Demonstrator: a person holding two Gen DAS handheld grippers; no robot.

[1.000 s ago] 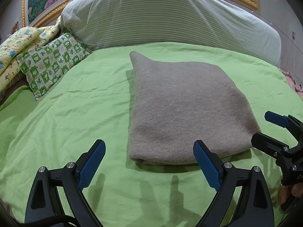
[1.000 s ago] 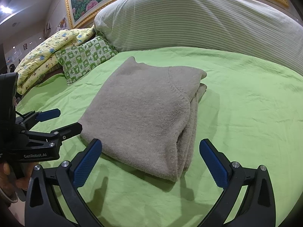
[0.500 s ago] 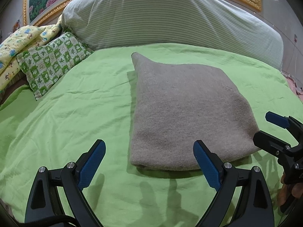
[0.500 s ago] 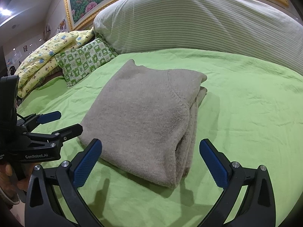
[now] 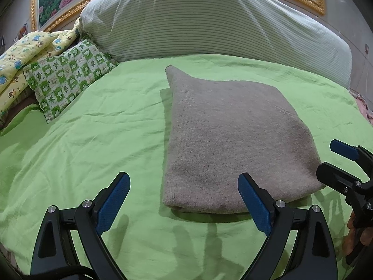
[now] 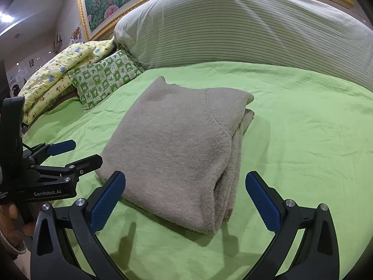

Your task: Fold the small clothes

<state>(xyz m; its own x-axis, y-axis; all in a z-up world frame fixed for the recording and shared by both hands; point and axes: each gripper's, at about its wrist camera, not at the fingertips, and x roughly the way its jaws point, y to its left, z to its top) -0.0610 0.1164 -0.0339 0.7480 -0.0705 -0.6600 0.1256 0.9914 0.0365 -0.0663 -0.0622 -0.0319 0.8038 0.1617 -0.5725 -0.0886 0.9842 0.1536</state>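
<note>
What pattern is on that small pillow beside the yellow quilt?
Green and white checks with leaf and animal prints on the small pillow, clearest in the left wrist view.

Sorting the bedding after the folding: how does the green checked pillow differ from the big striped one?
The green checked pillow is small, printed in green and white squares, and lies flat at the sheet's edge. The striped pillow is far larger, with fine grey-green stripes, and bulges high across the bed's head. Both touch the green sheet.

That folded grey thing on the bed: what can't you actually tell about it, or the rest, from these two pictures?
- What garment the folded grey knit is: its own folds hide the shape, both views.
- Its underside: hidden against the green sheet.
- The painting: cut off by the top edge.
- The person: only fingers show at the left wrist view's right edge.
- The wall pictures, right wrist view: too small.
</note>
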